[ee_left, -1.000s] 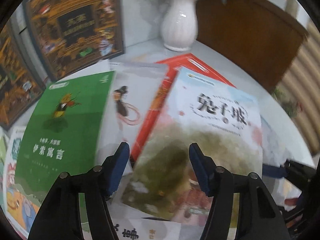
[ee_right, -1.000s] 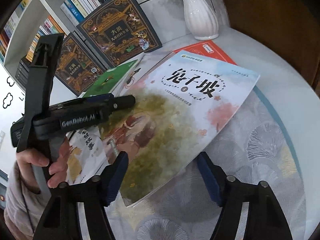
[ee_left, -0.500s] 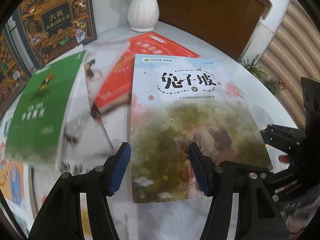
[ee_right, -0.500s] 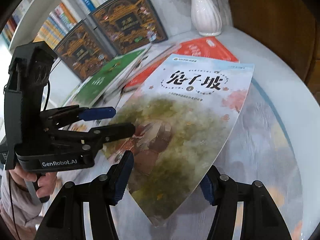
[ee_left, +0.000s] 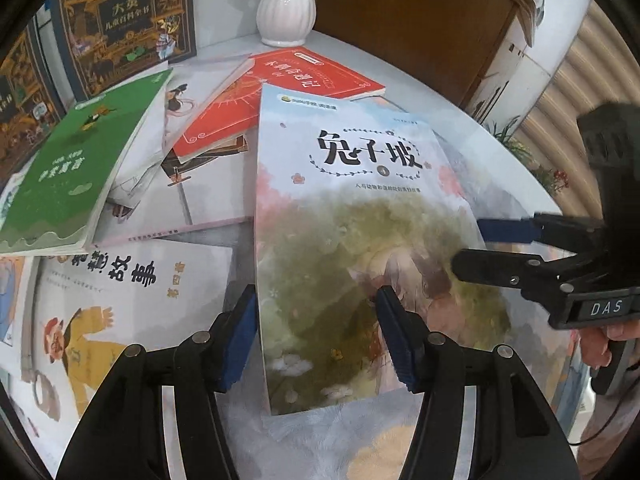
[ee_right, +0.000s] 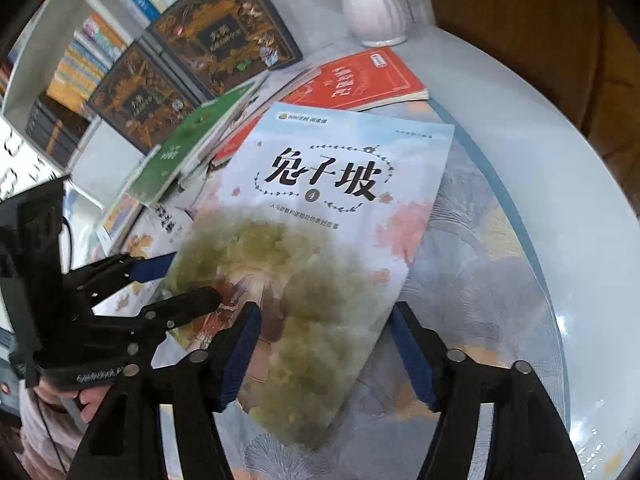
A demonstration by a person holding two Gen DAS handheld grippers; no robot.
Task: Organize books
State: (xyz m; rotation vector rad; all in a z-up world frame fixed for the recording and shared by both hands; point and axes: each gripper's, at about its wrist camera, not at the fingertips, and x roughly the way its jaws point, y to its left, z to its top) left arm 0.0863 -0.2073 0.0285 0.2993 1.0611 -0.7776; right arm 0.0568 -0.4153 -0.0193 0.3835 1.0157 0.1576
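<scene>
Both claws hang over a table (ee_right: 580, 208) strewn with children's books, neither one gripping anything. Left gripper (ee_left: 316, 336), seen from its own camera, has its jaws parted at a middling width, straddling the lower left edge of a pale book with a green-and-pink cover (ee_left: 360, 220); its pads are not seen pressing on it.

At far left a green book (ee_left: 68, 172) lies tilted on top of a white book with a drawn figure (ee_left: 168, 200), and below them sits a white picture book with a cartoon character (ee_left: 104, 312). Behind, two dark ornate volumes (ee_left: 120, 16) stand propped against the wall. Toward the middle a red book (ee_left: 288, 92) lies flat, overlapped at one corner by the pale book, with a white ribbed vase (ee_left: 286, 4) standing just behind it.

The pale book rests flat on a patterned tablecloth (ee_right: 472, 264), apart from the loose heap to its left.

Right gripper (ee_right: 328, 344) has its jaws opening, spread across the near corner of the same book, which lies between the blue pads (ee_right: 412, 356) without being squeezed. A hand (ee_left: 612, 332) holds its handle at far right of the left camera's view. Shelved books (ee_right: 92, 52) fill the background.
</scene>
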